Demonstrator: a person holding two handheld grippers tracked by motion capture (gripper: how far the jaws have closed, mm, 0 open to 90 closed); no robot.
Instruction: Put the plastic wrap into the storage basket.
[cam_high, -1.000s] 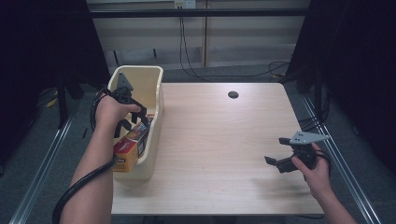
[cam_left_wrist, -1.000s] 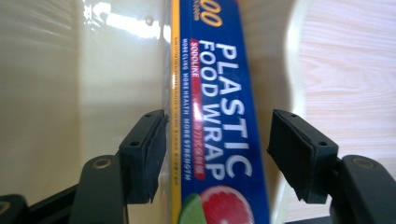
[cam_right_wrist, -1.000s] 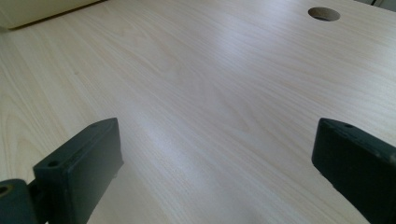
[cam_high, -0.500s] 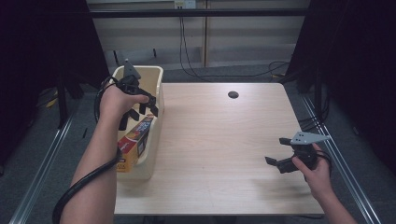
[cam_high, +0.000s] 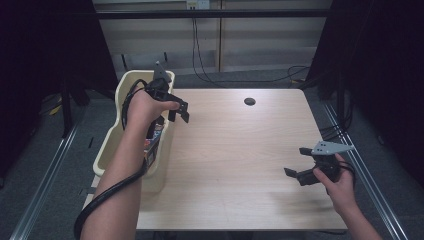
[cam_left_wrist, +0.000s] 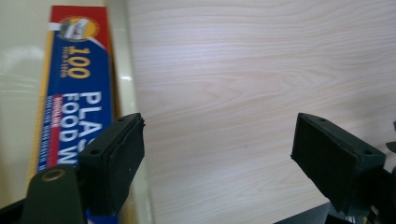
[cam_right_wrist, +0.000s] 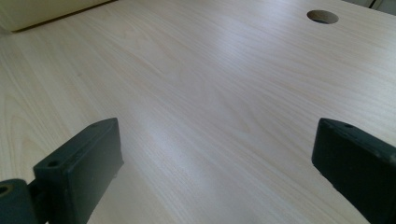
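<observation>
A blue, red and yellow box of plastic food wrap (cam_high: 155, 137) (cam_left_wrist: 74, 93) lies inside the cream bin (cam_high: 112, 145) at the table's left edge. My left gripper (cam_high: 178, 114) (cam_left_wrist: 217, 130) hovers over the bin's right rim (cam_left_wrist: 122, 70) and the bare wood. Its jaws have just been opening and stand apart with nothing between them. My right gripper (cam_high: 296, 162) (cam_right_wrist: 215, 135) is held low over the table's right side, open and empty.
The wooden table (cam_high: 235, 150) has a round cable hole (cam_high: 249, 101) (cam_right_wrist: 323, 17) near its far edge. Metal rails run along both sides of the table. Cables hang behind it.
My left gripper has come up out of the bin, moved right and farther away over its rim, and its jaws have spread. The box stays in the bin. The right hand has kept still.
</observation>
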